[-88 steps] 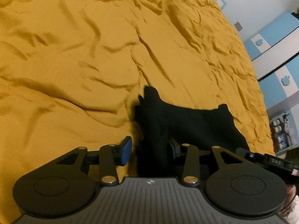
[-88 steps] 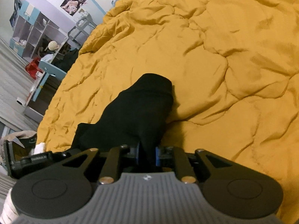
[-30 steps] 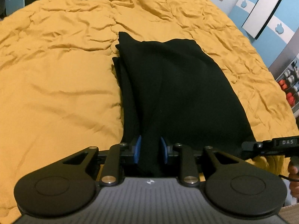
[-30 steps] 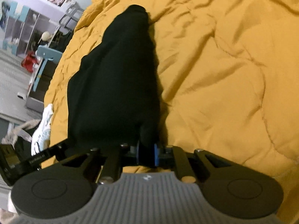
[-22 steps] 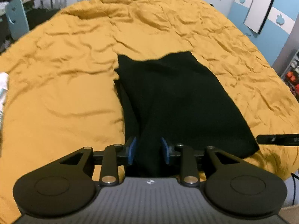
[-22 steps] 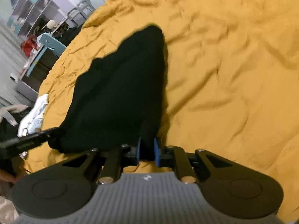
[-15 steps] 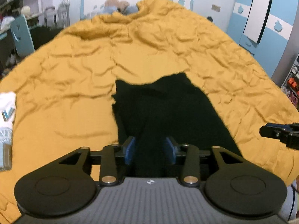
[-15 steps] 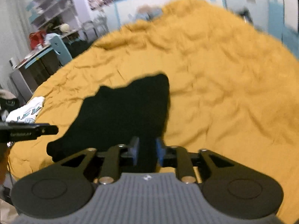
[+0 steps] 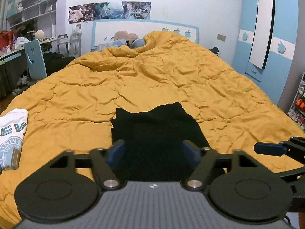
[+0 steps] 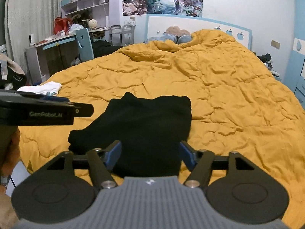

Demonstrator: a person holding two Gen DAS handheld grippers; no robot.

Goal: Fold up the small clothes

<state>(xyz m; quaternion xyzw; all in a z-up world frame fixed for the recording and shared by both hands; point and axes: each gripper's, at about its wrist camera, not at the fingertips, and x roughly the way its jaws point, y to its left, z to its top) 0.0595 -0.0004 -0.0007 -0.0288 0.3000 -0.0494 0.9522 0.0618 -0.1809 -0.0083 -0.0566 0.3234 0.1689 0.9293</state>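
A black garment (image 9: 156, 131) lies folded on the yellow duvet (image 9: 152, 80) near the bed's front edge; it also shows in the right wrist view (image 10: 144, 126). My left gripper (image 9: 153, 153) is open, its blue pads wide apart, above the garment's near edge. My right gripper (image 10: 150, 155) is open too, over the near right part of the garment. Neither holds cloth. The right gripper's finger (image 9: 270, 148) shows at the right of the left wrist view. The left gripper's body (image 10: 42, 112) shows at the left of the right wrist view.
A white printed T-shirt (image 9: 11, 133) lies on the duvet's left edge, also in the right wrist view (image 10: 43, 88). Stuffed toys (image 9: 124, 40) sit by the headboard. A desk and blue chair (image 10: 83, 43) stand left, a blue wardrobe (image 9: 270, 38) right.
Both grippers held the black garment, stretched it out and laid it on the duvet. Both have now opened, let go and pulled back and up.
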